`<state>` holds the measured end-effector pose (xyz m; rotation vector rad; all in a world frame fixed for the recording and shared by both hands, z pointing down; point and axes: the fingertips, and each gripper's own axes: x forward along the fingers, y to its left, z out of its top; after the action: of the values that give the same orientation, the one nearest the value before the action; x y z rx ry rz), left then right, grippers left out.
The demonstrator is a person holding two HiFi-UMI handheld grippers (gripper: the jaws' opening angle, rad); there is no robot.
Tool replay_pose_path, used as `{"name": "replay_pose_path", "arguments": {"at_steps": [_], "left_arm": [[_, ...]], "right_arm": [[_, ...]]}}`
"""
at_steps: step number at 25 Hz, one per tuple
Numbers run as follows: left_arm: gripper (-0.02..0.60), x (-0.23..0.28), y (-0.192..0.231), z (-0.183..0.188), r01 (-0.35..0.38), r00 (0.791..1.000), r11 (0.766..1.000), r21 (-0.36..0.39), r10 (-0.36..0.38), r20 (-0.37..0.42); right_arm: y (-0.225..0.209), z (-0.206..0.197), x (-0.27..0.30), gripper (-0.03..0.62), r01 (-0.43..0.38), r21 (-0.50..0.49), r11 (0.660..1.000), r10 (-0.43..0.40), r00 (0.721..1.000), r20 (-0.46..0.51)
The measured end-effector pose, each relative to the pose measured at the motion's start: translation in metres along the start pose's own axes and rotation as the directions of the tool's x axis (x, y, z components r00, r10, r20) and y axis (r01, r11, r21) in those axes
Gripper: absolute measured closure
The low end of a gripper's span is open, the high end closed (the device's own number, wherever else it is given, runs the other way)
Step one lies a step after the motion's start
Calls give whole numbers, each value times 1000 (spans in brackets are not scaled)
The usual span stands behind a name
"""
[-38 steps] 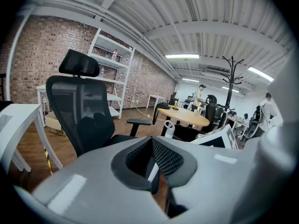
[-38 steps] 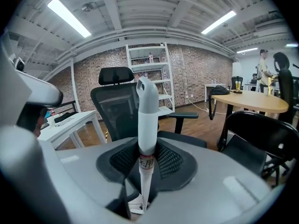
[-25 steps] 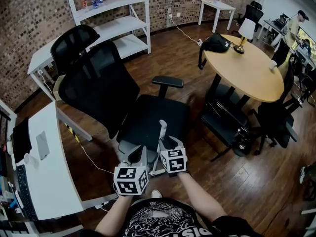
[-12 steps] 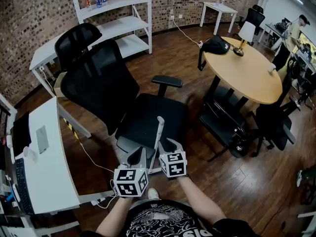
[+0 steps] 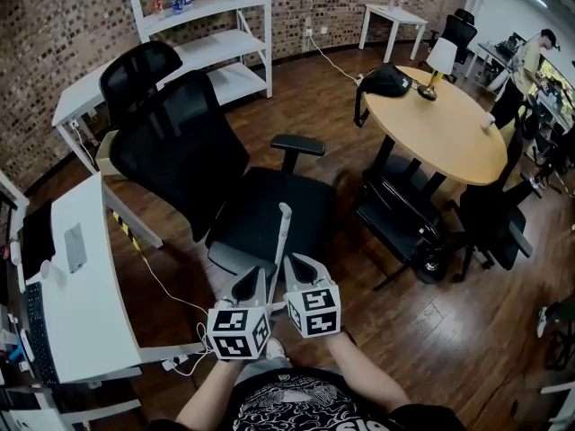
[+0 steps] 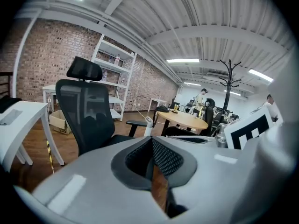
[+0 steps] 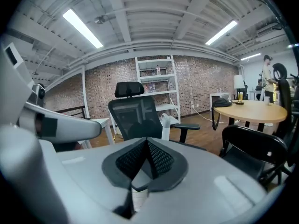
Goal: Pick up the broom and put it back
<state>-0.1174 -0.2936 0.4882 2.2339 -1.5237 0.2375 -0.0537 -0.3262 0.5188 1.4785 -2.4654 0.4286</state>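
Note:
The broom shows only as a thin white handle [image 5: 281,236] that rises between my two grippers in front of the black office chair [image 5: 198,160]. Its brush end is hidden below them. My right gripper [image 5: 295,263] stands just right of the handle and is shut on it. In the right gripper view the handle's top [image 7: 165,125] sticks up past the closed jaws of that gripper [image 7: 147,141]. My left gripper [image 5: 251,278] is beside the handle on its left, jaws shut with nothing between them. The handle's tip [image 6: 148,123] also shows beyond the left gripper [image 6: 152,141].
A white desk [image 5: 90,294] with a keyboard stands close on the left, and a cable [image 5: 166,290] trails on the wood floor beside it. A round wooden table [image 5: 449,133] with dark chairs is at the right. White shelving [image 5: 207,25] lines the brick wall. A person [image 5: 526,57] stands far right.
My right gripper's jaws have come together on the white handle and it has risen. The handle's top now reaches higher against the chair seat. The left gripper has shifted slightly.

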Motion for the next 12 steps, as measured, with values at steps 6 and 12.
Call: {"name": "replay_pose_path", "arguments": {"at_steps": [6,12], "left_arm": [[577,-30,-30,-6,-32,999,999,8,32,31],[577,-59,-59,-20,-58,997,998,10,58,49]], "right_arm": [[18,10,-47,594,-71,-21,997,72,996,50],[34,11,-95,594,-137,-50,989,141,986,85]]}}
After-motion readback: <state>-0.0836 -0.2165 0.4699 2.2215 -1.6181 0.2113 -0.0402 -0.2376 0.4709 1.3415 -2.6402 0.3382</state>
